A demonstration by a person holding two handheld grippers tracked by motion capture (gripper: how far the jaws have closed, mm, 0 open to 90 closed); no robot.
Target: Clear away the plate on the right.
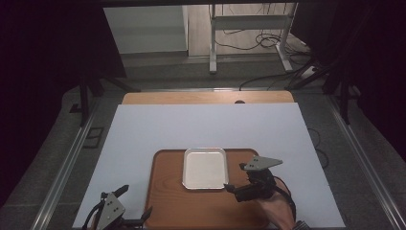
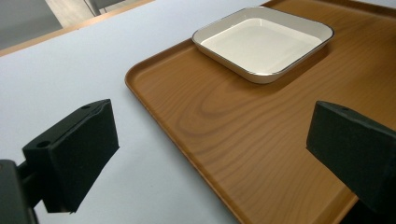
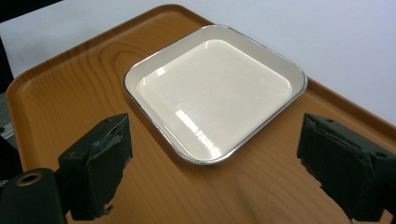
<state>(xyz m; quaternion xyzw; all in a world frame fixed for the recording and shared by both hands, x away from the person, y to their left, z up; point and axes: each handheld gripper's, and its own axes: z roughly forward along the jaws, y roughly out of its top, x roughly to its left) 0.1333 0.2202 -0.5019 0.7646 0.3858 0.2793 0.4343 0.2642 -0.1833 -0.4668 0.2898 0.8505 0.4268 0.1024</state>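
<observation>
A white square dish point(image 1: 205, 167) with a thin metal rim sits empty on the far half of a wooden tray point(image 1: 191, 206). My right gripper point(image 1: 235, 178) hovers just off the dish's near right corner, jaws open with nothing held. In the right gripper view the dish point(image 3: 215, 88) lies ahead, its near corner between the open jaws of that gripper point(image 3: 217, 140), above the tray point(image 3: 70, 84). My left gripper point(image 1: 136, 201) is at the tray's near left corner, open and empty. In the left gripper view its open jaws point(image 2: 212, 126) straddle the tray's edge point(image 2: 187, 93), with the dish point(image 2: 264, 42) farther off.
The tray rests on a white sheet point(image 1: 206, 124) that covers a wooden table point(image 1: 206, 97). Metal rails run along both sides of the table. Beyond it stand desk legs point(image 1: 213, 43) and loose cables on the floor.
</observation>
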